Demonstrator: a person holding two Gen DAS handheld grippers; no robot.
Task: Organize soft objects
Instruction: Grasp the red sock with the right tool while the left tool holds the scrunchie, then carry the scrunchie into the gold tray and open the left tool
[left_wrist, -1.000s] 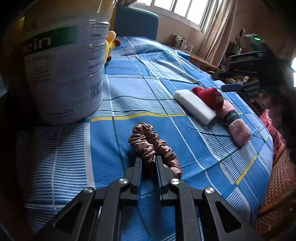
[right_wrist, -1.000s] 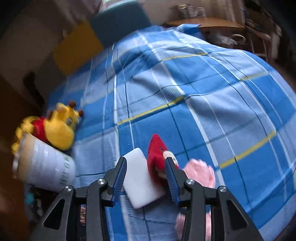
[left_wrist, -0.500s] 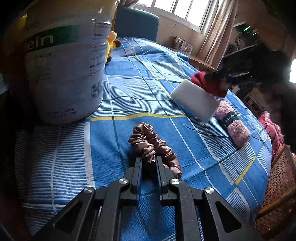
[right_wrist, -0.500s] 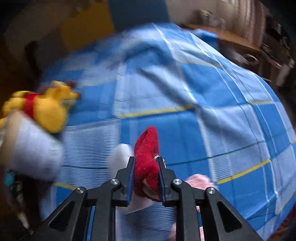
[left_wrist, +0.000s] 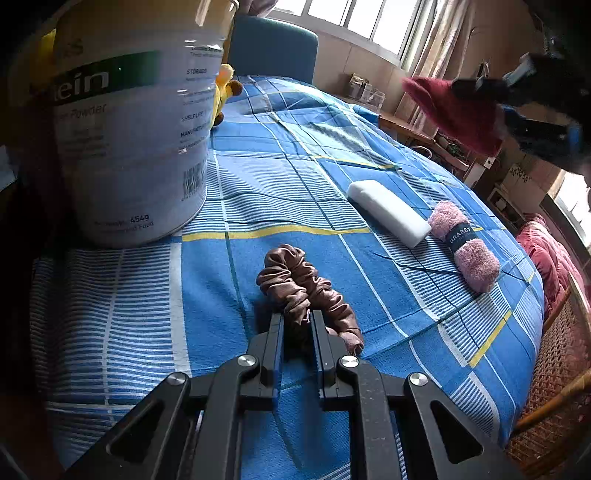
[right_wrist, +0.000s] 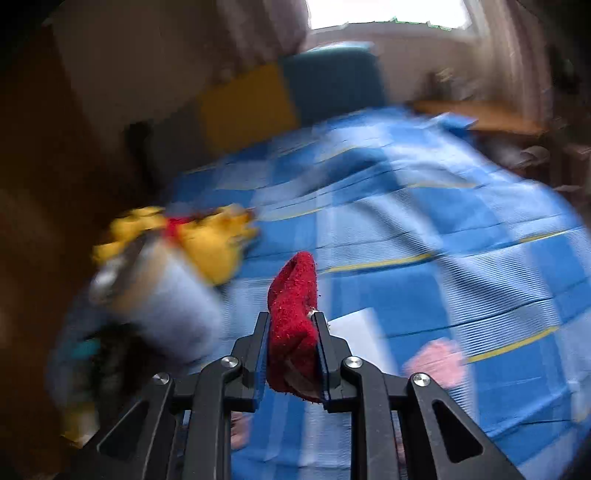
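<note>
My left gripper (left_wrist: 297, 317) is shut on the near end of a brown satin scrunchie (left_wrist: 295, 280) that lies on the blue checked bedspread (left_wrist: 295, 177). My right gripper (right_wrist: 291, 319) is shut on a red fuzzy sock (right_wrist: 293, 302) and holds it in the air above the bed. In the left wrist view the same red sock (left_wrist: 454, 110) hangs at the upper right, pinched by the right gripper (left_wrist: 480, 107). A white foam block (left_wrist: 388, 212) and a pink yarn ball (left_wrist: 465, 245) lie side by side on the bedspread.
A large white powder tub (left_wrist: 125, 140) stands at the left of the bed, with a yellow plush toy (right_wrist: 207, 243) behind it. A teal headboard (left_wrist: 273, 48) is at the far end. A wicker edge (left_wrist: 554, 387) runs along the right.
The right gripper closed on the red sock and lifted it off the bed, up and away from the white block. The left gripper and scrunchie stayed still.
</note>
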